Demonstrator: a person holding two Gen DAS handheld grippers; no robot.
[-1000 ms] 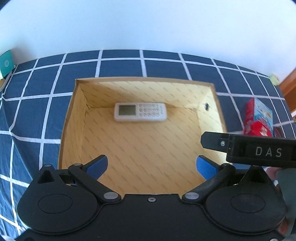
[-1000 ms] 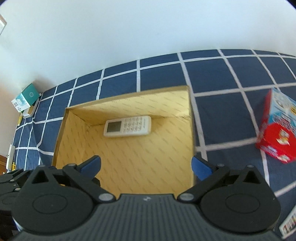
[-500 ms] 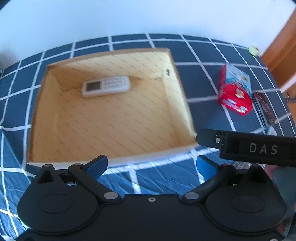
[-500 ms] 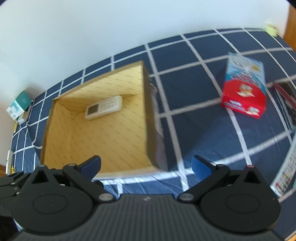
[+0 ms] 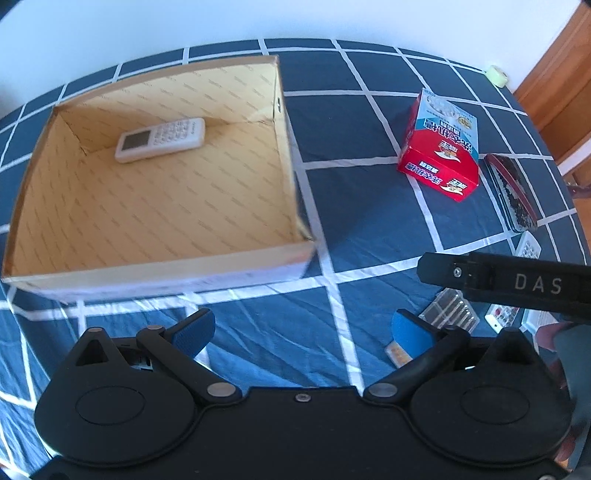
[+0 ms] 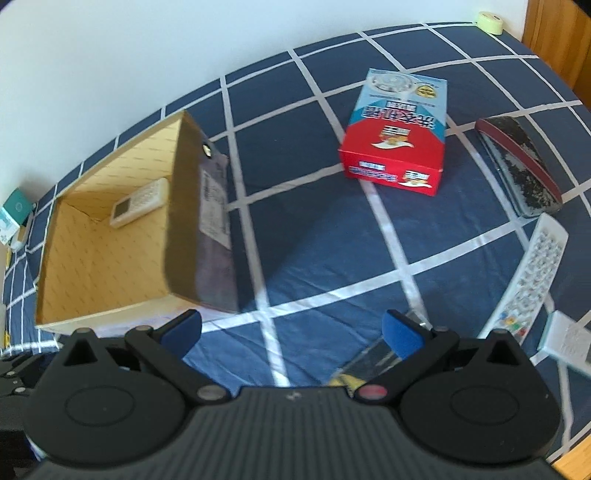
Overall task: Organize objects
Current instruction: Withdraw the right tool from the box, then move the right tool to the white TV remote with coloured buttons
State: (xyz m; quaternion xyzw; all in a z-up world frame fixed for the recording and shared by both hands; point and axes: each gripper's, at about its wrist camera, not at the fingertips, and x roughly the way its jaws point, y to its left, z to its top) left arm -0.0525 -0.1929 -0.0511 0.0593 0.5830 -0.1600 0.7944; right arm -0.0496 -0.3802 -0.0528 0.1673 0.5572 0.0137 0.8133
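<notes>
Hovering over the blue checked bedspread (image 5: 369, 206), both grippers are spread wide with nothing between their blue pads. The left gripper (image 5: 301, 330) hangs just short of the near wall of the open cardboard box (image 5: 155, 258), which fills the view from about nine to twelve o'clock. Inside the box, a white remote (image 5: 160, 139) lies flat on the floor against the far wall, near the far-left corner. At one o'clock from the left gripper, well apart from the box, a red and light-blue carton (image 5: 441, 147) lies on the cloth. Just beyond it at two o'clock sits a dark, speckled case (image 5: 511, 192) with a red edge. A black bar marked DAS crosses the right side of that view.

The right gripper (image 6: 291, 330) sits over bare cloth to the right of the box (image 6: 207, 221), whose outer side wall with a pale label faces it at ten o'clock; the white remote (image 6: 139, 202) shows inside. The carton (image 6: 399, 133) is at one o'clock, the speckled case (image 6: 517, 166) at two. At three o'clock a long white remote (image 6: 532, 273) with many small keys lies on the cloth, and a small white flat item (image 6: 567, 341) lies just beside its near end. A clear plastic pack (image 6: 373, 360) lies under the right-hand finger. A pale green tape roll (image 6: 489, 17) rests at the far edge of the bed.
</notes>
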